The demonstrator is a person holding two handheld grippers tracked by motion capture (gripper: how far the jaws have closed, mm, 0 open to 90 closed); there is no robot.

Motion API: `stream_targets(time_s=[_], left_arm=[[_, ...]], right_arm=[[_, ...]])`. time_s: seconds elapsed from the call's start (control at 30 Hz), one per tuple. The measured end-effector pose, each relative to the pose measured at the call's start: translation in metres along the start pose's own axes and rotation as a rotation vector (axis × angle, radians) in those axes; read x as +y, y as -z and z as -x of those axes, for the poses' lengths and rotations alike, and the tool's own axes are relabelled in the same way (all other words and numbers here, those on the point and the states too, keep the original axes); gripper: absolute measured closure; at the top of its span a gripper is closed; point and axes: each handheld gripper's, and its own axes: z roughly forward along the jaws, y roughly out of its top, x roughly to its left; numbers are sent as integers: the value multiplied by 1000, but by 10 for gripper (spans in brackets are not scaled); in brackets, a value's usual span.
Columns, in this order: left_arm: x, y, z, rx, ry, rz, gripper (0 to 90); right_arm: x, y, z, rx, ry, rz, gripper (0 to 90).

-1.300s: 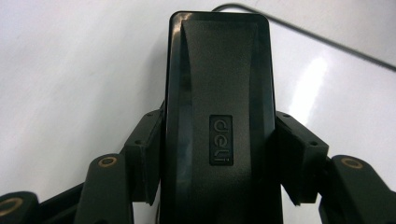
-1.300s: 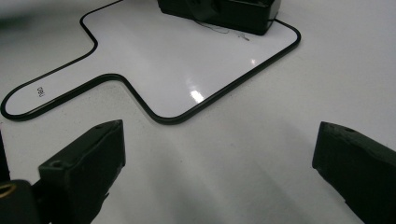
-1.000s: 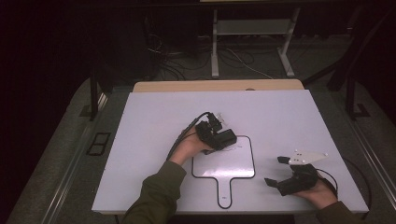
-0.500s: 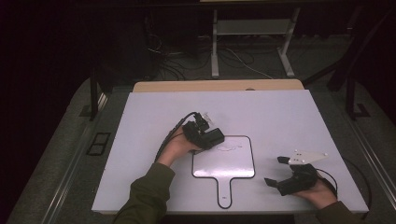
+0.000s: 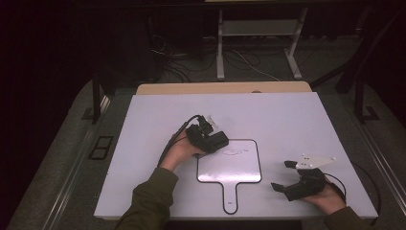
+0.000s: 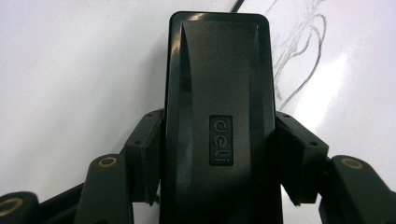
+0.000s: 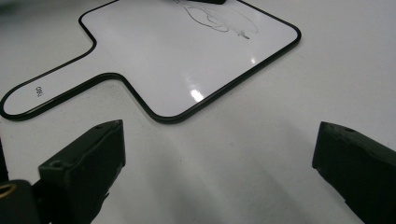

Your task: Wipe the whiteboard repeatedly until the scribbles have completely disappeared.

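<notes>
White table [image 5: 287, 115]: left gripper [image 5: 218, 140] clamps eraser [image 6: 217, 116] at whiteboard's [image 5: 230, 165] edge; right gripper [image 5: 283, 175] wide.

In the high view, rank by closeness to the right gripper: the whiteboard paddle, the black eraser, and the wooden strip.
From the right gripper:
1. Whiteboard paddle, just left of it.
2. Black eraser, in the left gripper at the paddle's far-left corner.
3. Wooden strip, at the table's far edge.

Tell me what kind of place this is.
Probably a lab or recording workstation: a bare white table on dark carpet, loose cables and metal stand legs behind it, and a person's left gripper holding a black eraser at a paddle whiteboard.
</notes>
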Motion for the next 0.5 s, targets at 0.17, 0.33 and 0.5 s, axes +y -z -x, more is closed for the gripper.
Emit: stream_targets(time_s=[0.17,0.33,0.5], left_arm=[[9,-6,7,-13,5,8,387],[22,-14,14,-23,-28,11,387],[35,-22,23,-40,-33,12,387]], right_arm=[[0,0,0,1,0,0,15],[0,1,0,-1,1,4,15],[0,1,0,0,3,6,15]])
